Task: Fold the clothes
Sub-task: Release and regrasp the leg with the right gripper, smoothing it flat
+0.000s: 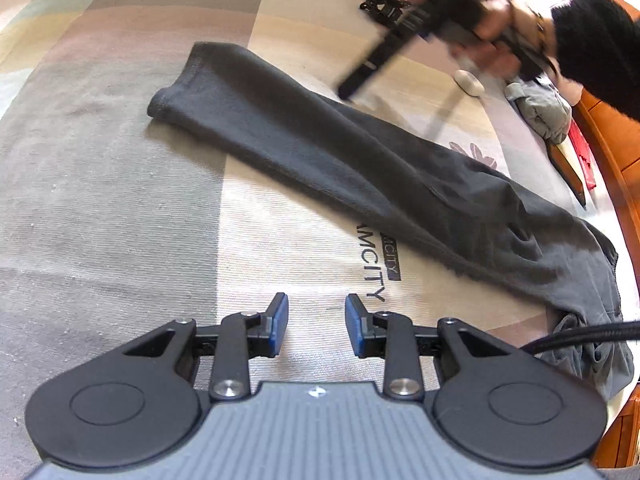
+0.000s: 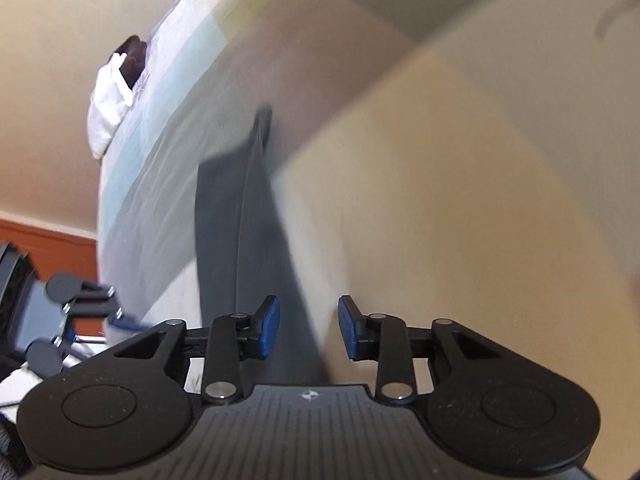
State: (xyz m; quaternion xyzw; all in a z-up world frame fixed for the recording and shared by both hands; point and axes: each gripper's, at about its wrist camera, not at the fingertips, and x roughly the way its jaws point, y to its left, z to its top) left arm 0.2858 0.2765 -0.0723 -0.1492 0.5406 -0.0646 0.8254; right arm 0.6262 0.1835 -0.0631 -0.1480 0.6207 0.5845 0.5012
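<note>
A dark grey pair of trousers [image 1: 360, 168] lies folded lengthwise across the patchwork bed cover [image 1: 120, 200], cuffs at the far left, bunched waist at the near right. My left gripper [image 1: 316, 324] hovers open over bare cover just short of the trousers, nothing between its blue pads. In the left wrist view the right gripper [image 1: 360, 80] is a blurred black shape held in a hand above the far side of the trousers. The right wrist view is motion-blurred: my right gripper [image 2: 308, 328] is open and empty, with the trousers [image 2: 240, 220] running away below it. The left gripper [image 2: 80, 304] shows at its left edge.
A grey bundle of cloth [image 1: 544, 108], a small white object [image 1: 468, 82] and a dark flat object [image 1: 568, 172] lie at the bed's far right by an orange wooden frame [image 1: 616, 152]. A white pillow [image 2: 110, 108] sits at the bed's far end. A black cable [image 1: 580, 334] crosses the waist.
</note>
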